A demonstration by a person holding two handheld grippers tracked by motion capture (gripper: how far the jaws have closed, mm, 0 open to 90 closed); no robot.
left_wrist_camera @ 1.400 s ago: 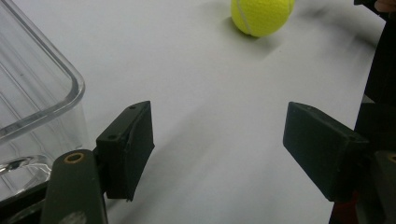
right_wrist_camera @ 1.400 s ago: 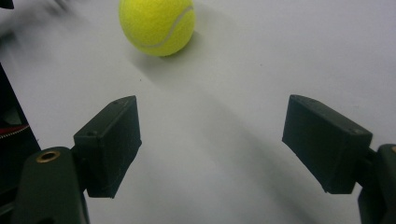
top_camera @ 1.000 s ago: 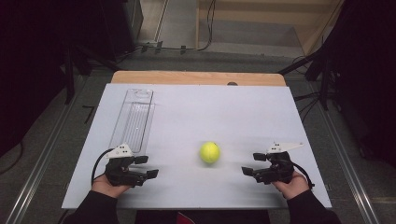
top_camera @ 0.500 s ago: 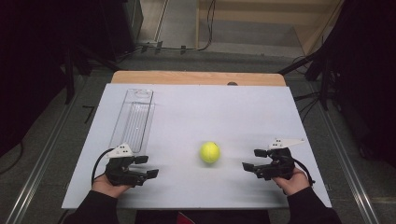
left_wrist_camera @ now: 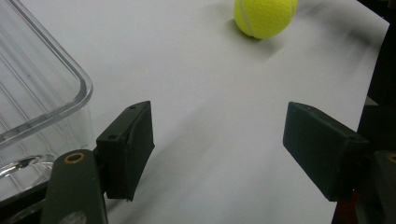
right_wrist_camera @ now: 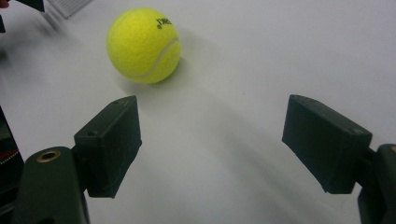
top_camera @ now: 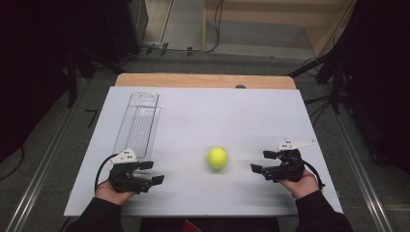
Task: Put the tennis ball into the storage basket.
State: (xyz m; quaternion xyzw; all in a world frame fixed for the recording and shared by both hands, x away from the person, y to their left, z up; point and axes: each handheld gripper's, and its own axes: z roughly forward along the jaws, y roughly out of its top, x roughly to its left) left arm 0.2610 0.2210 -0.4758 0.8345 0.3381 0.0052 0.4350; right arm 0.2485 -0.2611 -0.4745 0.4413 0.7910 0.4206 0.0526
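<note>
I see the ball (top_camera: 217,157) resting on the white table (top_camera: 203,116), near the front edge and roughly midway between the two grippers, touching neither. Right gripper (top_camera: 264,162) sits low over the table just to the ball's right, jaws wide apart with nothing between them; in the right gripper view the ball (right_wrist_camera: 144,45) lies ahead and left of the gap, well outside the pads, its seam and a small printed mark facing the camera. Left gripper (top_camera: 153,172) is at the front left, jaws likewise spread and empty, pointing across the table toward the ball. In the left gripper view the ball (left_wrist_camera: 265,17) is far off at the top edge, partly cut by the frame, and the clear tray (left_wrist_camera: 37,100) stands just beside the left jaw, its rounded corner close to the pad; I cannot tell whether they touch. From above, the tray (top_camera: 139,123) lies lengthwise on the left half of the table, beyond the left gripper, well apart from the ball. Both hands hold their grippers near the table's front edge.
</note>
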